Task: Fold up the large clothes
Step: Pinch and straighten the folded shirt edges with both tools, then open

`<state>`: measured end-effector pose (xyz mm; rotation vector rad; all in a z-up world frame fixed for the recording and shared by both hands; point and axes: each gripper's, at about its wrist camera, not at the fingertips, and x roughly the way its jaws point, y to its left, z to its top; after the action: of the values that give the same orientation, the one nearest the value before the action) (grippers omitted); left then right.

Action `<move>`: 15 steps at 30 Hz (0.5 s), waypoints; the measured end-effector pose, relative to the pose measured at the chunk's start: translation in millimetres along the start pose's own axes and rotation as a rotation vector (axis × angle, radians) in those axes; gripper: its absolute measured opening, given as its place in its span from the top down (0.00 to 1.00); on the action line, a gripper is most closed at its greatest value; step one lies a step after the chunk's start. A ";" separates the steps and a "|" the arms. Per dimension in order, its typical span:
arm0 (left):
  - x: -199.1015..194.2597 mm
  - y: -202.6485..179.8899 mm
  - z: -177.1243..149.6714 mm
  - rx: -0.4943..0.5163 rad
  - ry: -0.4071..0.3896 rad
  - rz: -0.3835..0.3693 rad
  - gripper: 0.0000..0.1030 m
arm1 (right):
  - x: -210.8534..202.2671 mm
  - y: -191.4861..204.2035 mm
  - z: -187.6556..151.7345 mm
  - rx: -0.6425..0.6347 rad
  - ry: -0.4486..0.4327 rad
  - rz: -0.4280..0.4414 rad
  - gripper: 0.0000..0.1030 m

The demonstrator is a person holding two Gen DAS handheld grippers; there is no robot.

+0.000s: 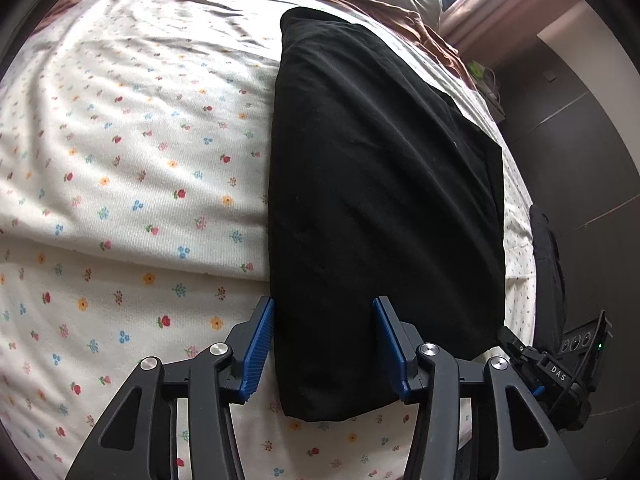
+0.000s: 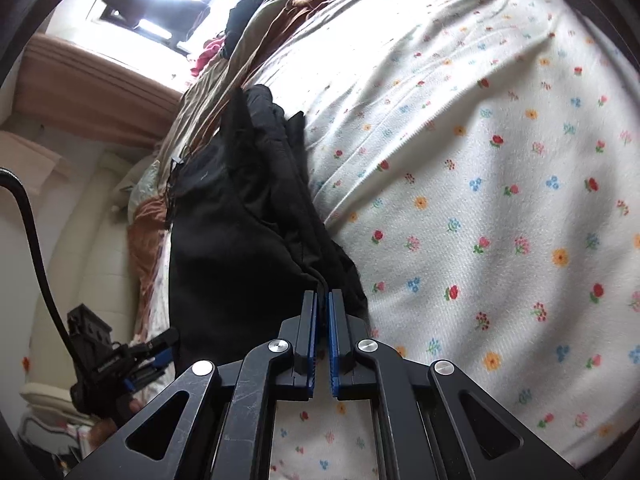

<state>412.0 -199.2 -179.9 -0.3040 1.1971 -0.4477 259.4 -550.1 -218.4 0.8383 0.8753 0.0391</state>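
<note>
The black garment lay folded in a long strip on the flowered bed sheet, near the bed's right edge. The left gripper stood half open, its jaws straddling the near corner without pressing. The right gripper was clamped shut on a bunched edge of cloth. Pulling unevenly would probably skew the fold or drag the strip over the edge. The open sheet to the left offered ample room.

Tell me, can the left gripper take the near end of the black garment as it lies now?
Probably yes. The left gripper has its jaws open astride the near end of the folded black garment, which lies flat on the flowered sheet. Nothing blocks it.
</note>
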 end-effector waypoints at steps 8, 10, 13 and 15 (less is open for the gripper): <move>1.2 5.9 18.2 -0.029 -0.029 0.004 0.49 | -9.9 28.3 27.7 -0.173 0.015 -0.044 0.38; 2.4 9.0 26.4 -0.060 -0.040 0.002 0.48 | -14.5 34.3 38.5 -0.195 -0.003 -0.046 0.38; 5.2 11.7 39.5 -0.081 -0.043 -0.003 0.48 | -13.5 40.7 55.8 -0.217 -0.003 -0.051 0.38; 7.8 8.9 47.0 -0.075 -0.046 -0.001 0.48 | -9.5 45.0 67.2 -0.236 0.003 -0.050 0.38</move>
<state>460.0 -195.6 -174.4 -0.3778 1.1705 -0.3953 312.8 -564.9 -158.7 0.5958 0.8752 0.0983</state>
